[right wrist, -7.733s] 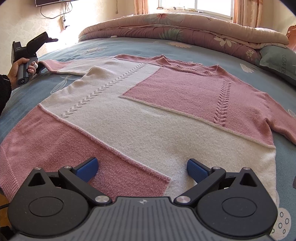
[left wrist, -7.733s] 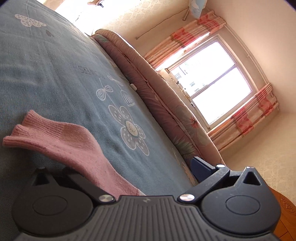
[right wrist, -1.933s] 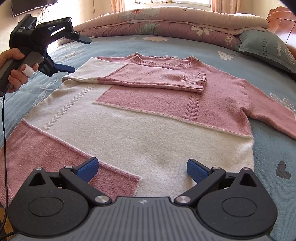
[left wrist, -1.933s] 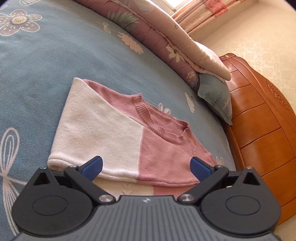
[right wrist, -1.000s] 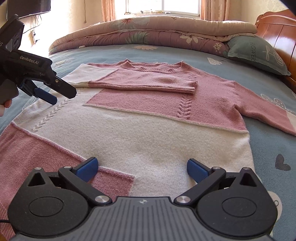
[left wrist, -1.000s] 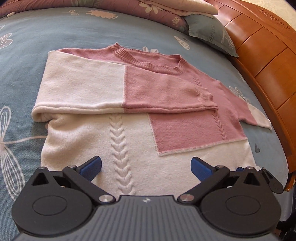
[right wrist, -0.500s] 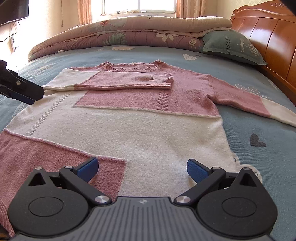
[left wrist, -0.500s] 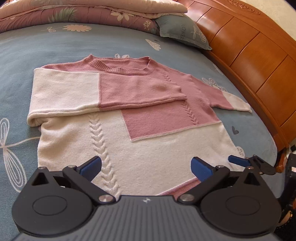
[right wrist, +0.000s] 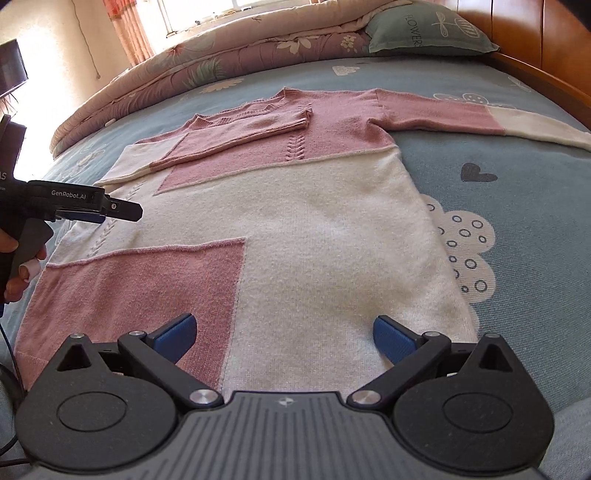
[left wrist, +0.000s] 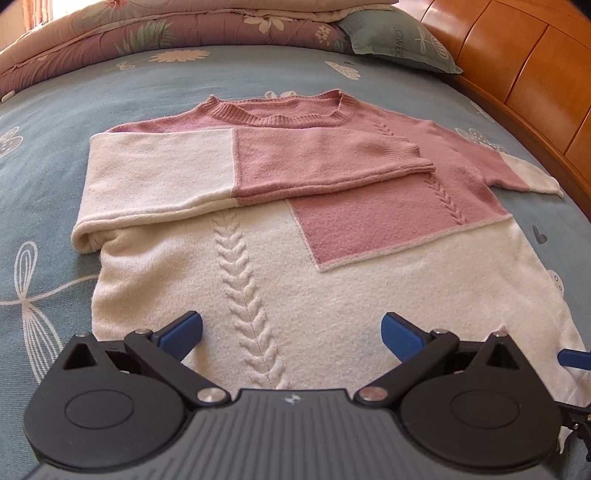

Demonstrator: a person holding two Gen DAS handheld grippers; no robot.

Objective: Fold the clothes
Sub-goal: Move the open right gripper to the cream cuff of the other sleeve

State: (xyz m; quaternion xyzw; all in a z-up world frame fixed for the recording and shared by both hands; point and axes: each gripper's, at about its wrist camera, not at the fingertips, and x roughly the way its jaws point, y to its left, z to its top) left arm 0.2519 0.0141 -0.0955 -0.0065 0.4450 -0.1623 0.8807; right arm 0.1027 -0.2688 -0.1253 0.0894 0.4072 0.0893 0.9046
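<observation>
Sweater beneath open hand-held gripper

This is a bedroom in a home: ahead of each claw stretches a wide bed under a blue-grey sheet printed with flowers, clouds and hearts. At its far end, well beyond the claws, lies a rolled floral quilt with a grey-green pillow beside it, and a polished wooden headboard runs along the right side. Further back in the right claw's view, a bright window with pink curtains sits in a pale papered wall, and the dark corner of a screen shows at the far left.
</observation>
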